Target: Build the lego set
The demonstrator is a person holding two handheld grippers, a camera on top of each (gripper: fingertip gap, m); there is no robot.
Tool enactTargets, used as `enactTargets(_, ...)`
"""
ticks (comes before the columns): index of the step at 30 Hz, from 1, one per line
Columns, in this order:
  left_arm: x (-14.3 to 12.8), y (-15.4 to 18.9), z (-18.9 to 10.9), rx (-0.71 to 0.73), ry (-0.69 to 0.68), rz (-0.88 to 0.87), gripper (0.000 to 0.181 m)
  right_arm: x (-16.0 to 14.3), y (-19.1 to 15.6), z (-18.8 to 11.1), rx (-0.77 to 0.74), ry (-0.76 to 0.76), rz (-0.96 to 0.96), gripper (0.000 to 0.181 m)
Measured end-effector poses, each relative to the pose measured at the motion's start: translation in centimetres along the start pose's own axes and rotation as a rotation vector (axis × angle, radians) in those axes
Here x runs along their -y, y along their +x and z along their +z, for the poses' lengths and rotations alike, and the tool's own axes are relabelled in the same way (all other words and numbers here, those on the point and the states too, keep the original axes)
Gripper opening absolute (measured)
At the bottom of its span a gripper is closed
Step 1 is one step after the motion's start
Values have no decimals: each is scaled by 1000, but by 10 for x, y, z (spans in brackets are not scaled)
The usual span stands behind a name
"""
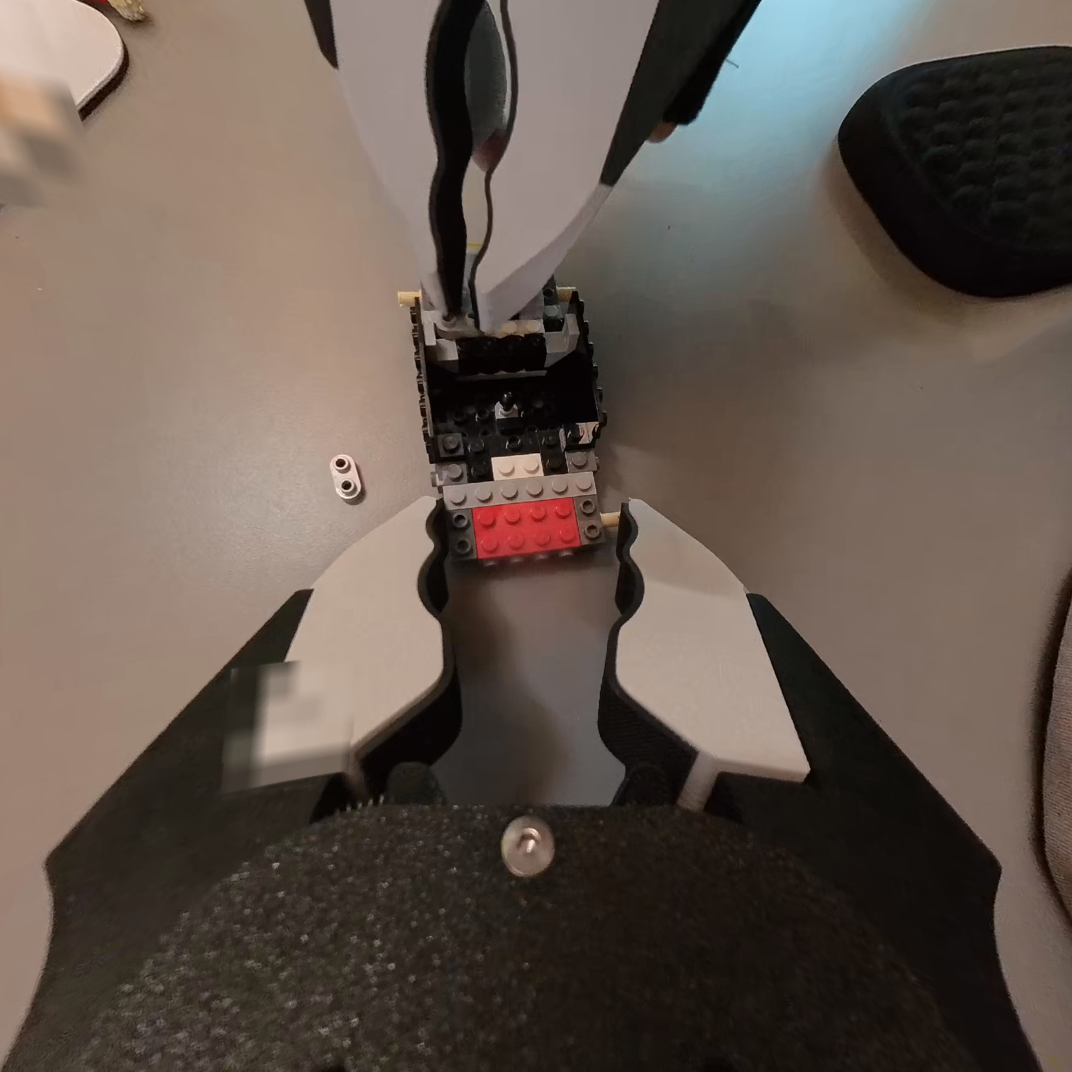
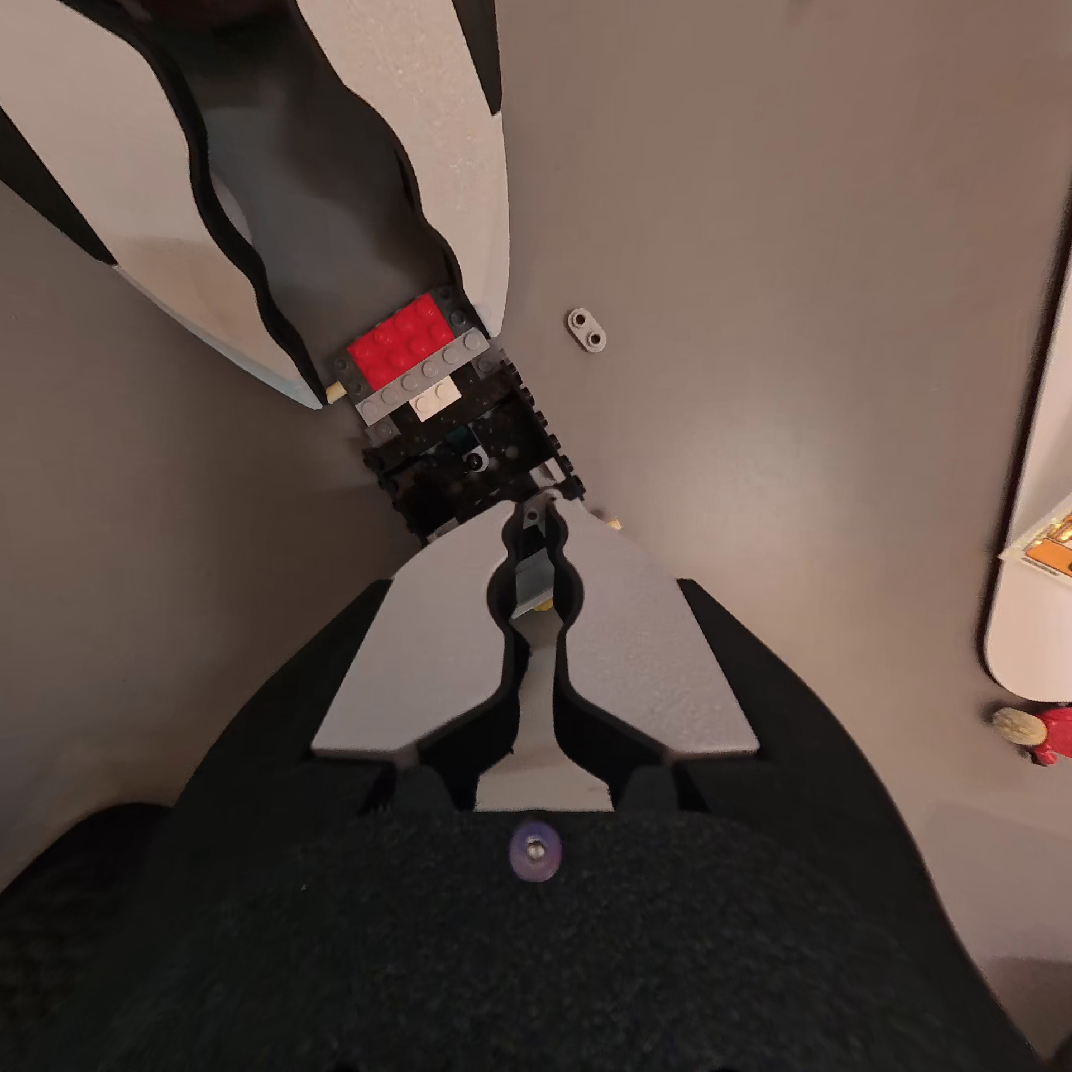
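Note:
The lego model (image 1: pixel 510 406) is a black open-topped box with grey edges and a red brick (image 1: pixel 525 531) at its near end, resting on the grey table (image 1: pixel 203 348). My left gripper (image 1: pixel 531 507) clamps the red end from both sides. In the right wrist view the left gripper (image 2: pixel 406 362) holds the far red end of the lego model (image 2: pixel 464 452). My right gripper (image 2: pixel 536 507) is shut on a small grey piece (image 2: pixel 531 574) at the model's other end. In the left wrist view the right gripper (image 1: pixel 464 316) reaches down from the top.
A loose small grey two-hole plate (image 1: pixel 346 475) lies left of the model; it also shows in the right wrist view (image 2: pixel 587 330). A black textured object (image 1: pixel 963 168) sits far right. A white tray (image 2: pixel 1032 406) and a red and tan thing (image 2: pixel 1038 742) sit at the right edge. Some 6 cm of space lies between my two pairs of fingers.

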State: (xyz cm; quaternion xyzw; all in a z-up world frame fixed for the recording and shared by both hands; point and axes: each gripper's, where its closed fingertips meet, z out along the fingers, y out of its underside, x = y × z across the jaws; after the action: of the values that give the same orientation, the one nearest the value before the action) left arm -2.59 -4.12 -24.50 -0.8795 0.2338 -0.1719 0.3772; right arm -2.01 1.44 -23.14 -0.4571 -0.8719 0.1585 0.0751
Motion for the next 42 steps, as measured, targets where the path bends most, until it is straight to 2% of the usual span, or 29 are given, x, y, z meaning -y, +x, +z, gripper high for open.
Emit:
enactTargets(17, 0, 0, 0, 0, -3, 3, 56, -2, 4, 0, -83, -122, 25, 8)
enactTargets(30, 0, 1, 0, -4, -3, 3, 56, -3, 3, 4, 58, -16, 216, 12)
enactTargets(42, 0, 1, 0, -4, -2, 2, 56, -3, 3, 1, -69, -147, 189, 12)
